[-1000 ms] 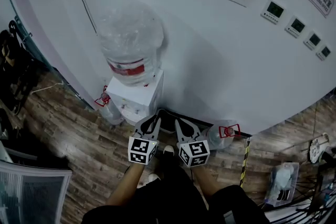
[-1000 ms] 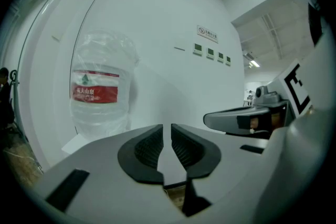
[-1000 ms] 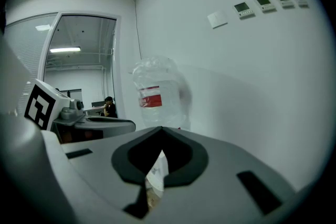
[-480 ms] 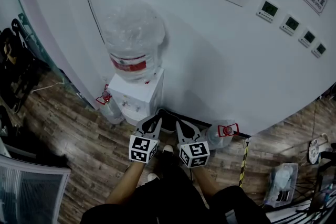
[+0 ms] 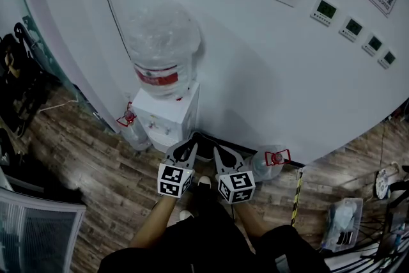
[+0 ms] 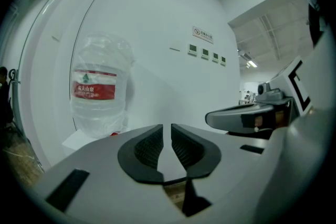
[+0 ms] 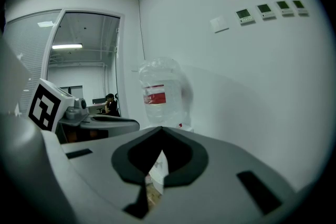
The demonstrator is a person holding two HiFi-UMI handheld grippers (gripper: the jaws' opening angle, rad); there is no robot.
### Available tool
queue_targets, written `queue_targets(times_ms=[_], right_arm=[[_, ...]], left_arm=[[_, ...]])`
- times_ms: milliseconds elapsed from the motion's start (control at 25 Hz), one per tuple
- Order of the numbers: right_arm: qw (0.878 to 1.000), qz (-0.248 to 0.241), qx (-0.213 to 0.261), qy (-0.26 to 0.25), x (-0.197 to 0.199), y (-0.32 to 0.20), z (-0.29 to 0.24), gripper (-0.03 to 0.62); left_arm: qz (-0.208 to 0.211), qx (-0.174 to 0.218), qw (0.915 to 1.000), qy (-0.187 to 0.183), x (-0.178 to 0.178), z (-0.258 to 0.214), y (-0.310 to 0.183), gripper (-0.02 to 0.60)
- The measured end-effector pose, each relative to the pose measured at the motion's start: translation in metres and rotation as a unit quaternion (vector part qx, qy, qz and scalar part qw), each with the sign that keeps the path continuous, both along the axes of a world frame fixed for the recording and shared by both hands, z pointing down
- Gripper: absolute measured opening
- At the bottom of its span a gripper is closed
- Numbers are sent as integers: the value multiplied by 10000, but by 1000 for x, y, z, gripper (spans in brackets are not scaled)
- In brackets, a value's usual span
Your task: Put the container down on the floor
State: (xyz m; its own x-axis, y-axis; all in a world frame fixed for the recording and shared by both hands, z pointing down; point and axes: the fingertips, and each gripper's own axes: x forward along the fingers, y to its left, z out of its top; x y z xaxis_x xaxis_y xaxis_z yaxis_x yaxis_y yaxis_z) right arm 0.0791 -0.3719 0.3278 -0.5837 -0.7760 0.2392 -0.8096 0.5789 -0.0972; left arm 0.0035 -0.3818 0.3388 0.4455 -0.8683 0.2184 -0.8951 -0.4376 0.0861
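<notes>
The left gripper (image 5: 190, 145) and right gripper (image 5: 216, 149) are built grey, with black pads (image 6: 149, 147) and white, black-marked cubes (image 5: 174, 180); black clothing (image 5: 211, 233) is worn.
</notes>
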Motion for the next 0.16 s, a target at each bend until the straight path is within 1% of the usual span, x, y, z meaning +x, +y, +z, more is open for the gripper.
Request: queue_targets(times_ms=[160], right_arm=[[10000,-27,-46,-3,1,7,1,10]], left_arm=[[-11,-117,9999,12,2,10,6,55]])
